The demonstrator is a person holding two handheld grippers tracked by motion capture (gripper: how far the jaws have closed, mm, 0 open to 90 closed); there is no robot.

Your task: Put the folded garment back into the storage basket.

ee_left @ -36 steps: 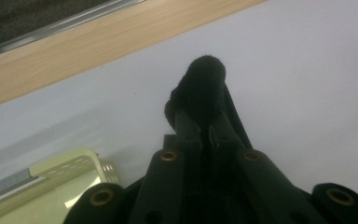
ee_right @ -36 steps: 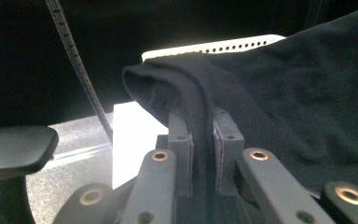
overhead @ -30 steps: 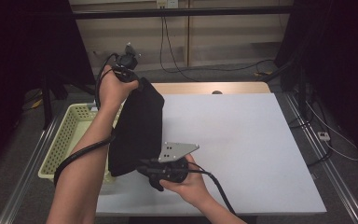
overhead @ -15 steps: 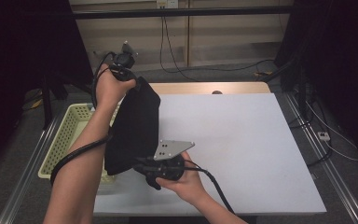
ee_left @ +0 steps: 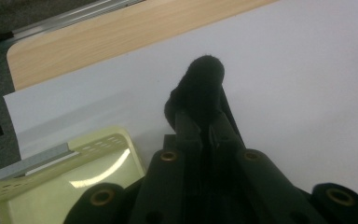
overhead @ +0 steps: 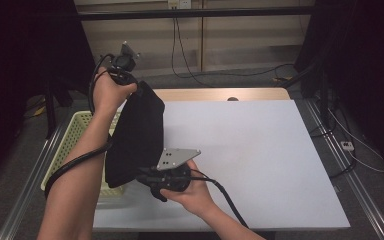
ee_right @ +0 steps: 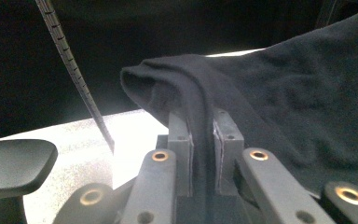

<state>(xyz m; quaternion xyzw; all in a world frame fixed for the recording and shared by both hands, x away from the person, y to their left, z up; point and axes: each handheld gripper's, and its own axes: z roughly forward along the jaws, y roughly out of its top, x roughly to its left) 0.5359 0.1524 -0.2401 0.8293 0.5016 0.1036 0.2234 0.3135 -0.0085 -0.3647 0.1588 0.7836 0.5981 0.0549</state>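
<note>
Slightly leftward the cloth [overhead: 136, 135] has been swung; both fingers [ee_right: 182, 140] remain clamped on its edges, stretching it above the tabletop [overhead: 260, 150]

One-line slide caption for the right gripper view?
Right gripper clamped shut on a fold of black cloth.

Black cloth [overhead: 135, 140] is covering part of the yellow basket [overhead: 82, 135] and is hiding the right gripper [overhead: 147, 176] jaw tips in the high view. Bottom edge is cutting off both forearms. Cloth's lower end is running out of frame in the right gripper view.
</note>
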